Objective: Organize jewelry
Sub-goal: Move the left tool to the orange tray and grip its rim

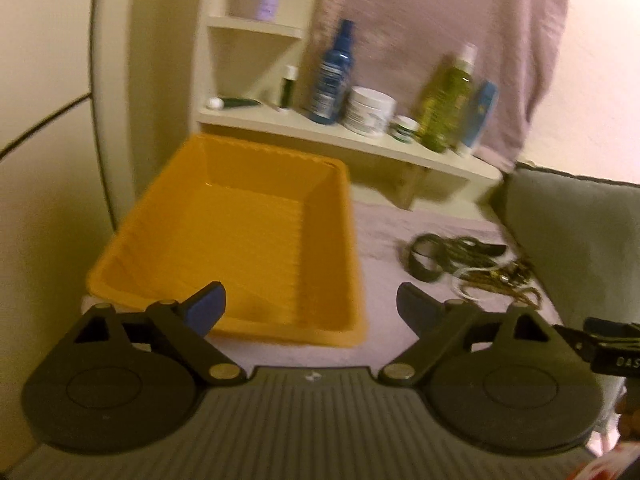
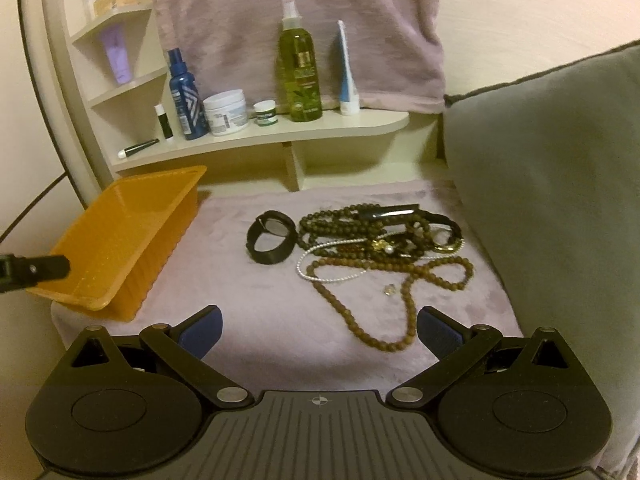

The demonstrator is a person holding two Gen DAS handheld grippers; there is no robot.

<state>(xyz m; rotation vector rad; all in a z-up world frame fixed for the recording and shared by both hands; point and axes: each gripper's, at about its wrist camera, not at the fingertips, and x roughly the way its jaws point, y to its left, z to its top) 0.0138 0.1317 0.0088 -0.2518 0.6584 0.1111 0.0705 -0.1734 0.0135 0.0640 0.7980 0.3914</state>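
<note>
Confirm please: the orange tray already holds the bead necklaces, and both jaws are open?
Not quite. The orange tray is empty; the bead necklaces lie on the cloth beside it, as the right wrist view shows. Both jaws are indeed open.

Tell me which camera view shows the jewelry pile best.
The right wrist view: the jewelry pile lies sharp and whole on the pink cloth, bead strands and black bracelet distinct. The left wrist view shows it blurred near the right edge.

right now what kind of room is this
Probably a bedroom or dressing corner: a small shelf of toiletry bottles and cream jars, a grey cushion, and a jewelry pile on a plush mauve cloth.
</note>
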